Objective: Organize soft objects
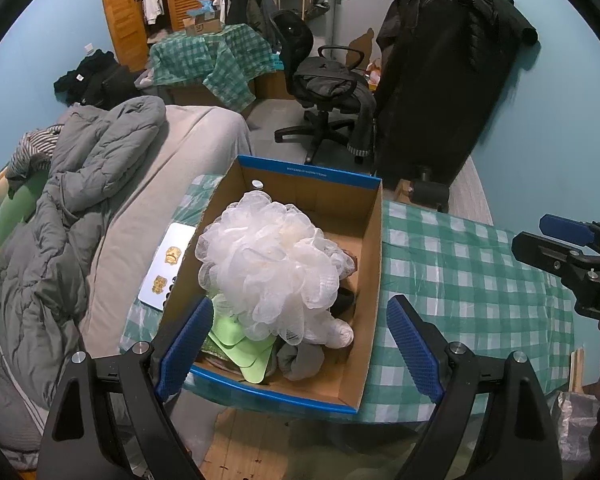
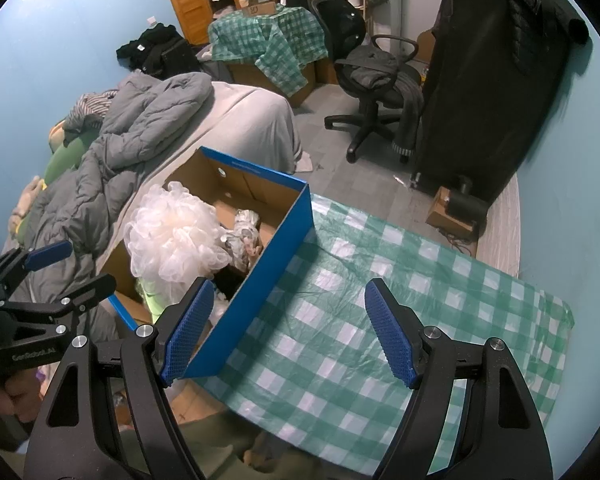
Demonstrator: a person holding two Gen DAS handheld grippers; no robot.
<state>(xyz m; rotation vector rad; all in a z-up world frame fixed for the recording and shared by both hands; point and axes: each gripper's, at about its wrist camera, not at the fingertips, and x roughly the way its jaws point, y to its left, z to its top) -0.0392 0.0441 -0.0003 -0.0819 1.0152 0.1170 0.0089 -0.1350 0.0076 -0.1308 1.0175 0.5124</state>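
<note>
Fingers of both the left gripper (image 1: 300, 344) and right gripper (image 2: 288, 332) spread wide, gripping nothing. White mesh loofah (image 1: 272, 268) sits inside the cardboard box (image 1: 370, 292), atop green cloths (image 1: 240, 344).

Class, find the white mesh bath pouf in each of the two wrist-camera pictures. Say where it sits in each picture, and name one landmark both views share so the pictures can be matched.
Left wrist view: the white mesh bath pouf sits at picture centre, piled on top of other items in the cardboard box.
Right wrist view: the pouf is left of centre, in the same box, seen from its blue outer side.
Shared landmark: the black office chair on the floor behind.
</note>
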